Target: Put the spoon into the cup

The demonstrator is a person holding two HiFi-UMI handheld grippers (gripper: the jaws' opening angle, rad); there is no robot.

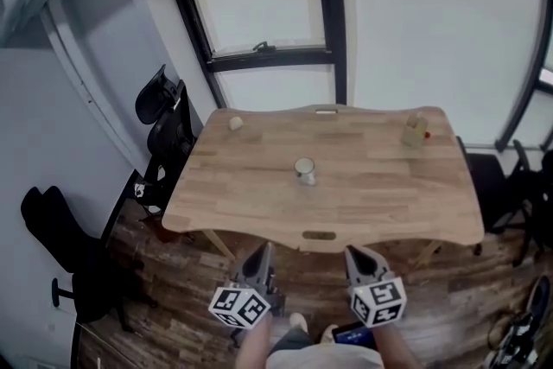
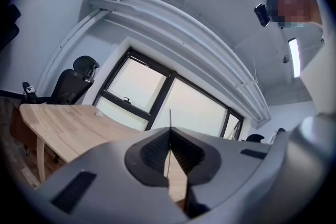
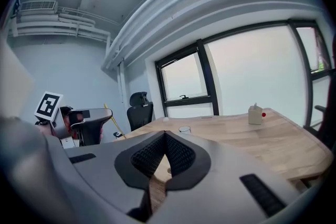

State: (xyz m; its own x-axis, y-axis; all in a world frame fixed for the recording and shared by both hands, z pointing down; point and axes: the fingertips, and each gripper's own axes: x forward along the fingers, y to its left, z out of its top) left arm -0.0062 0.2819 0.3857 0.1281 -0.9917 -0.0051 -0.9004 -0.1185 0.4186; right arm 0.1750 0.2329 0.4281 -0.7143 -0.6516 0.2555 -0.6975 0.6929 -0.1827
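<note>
Cup (image 1: 304, 169) mid table (image 1: 389, 203), box (image 1: 416, 131) back right, pale lump (image 1: 235, 124) back left

Left gripper (image 1: 262, 250) and right gripper (image 1: 356, 255), jaws together, empty

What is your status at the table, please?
Left gripper and right gripper shut, empty, short of table. Cup mid-table; spoon not made out. Nothing blocking.

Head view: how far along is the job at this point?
Done: nothing that shows. The cup stands in the middle of the table with no claw near it. In hand: nothing. The left claw and right claw are shut and empty, short of the table's near edge. Left: everything, starting with the spoon, which I cannot make out.
</note>
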